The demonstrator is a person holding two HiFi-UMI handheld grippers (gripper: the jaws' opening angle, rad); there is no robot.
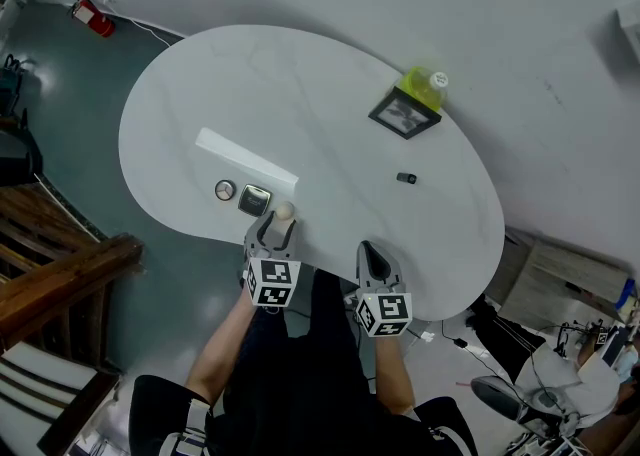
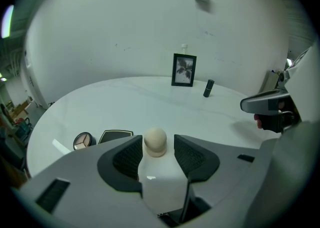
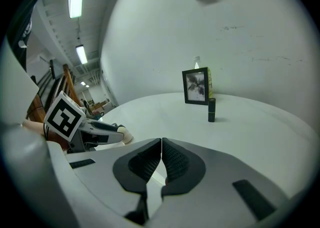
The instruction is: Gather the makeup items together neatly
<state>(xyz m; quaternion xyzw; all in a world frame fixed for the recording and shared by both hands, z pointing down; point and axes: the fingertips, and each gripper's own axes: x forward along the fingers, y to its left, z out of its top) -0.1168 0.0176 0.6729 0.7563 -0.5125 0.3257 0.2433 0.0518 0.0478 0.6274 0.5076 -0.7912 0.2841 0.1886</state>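
Three grouped: makeup sponge (image 1: 284, 211) just beside square compact (image 1: 254, 200) and round compact (image 1: 225, 190), left gripper (image 1: 275, 226) jaws apart around it; black lipstick tube (image 1: 406, 178) remains, well apart; right gripper (image 1: 371, 250) closed, empty.

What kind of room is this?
Probably a workshop or lab corner set up like a vanity: a white table with a photo frame and an eyeshadow compact, plus a fire extinguisher nearby.
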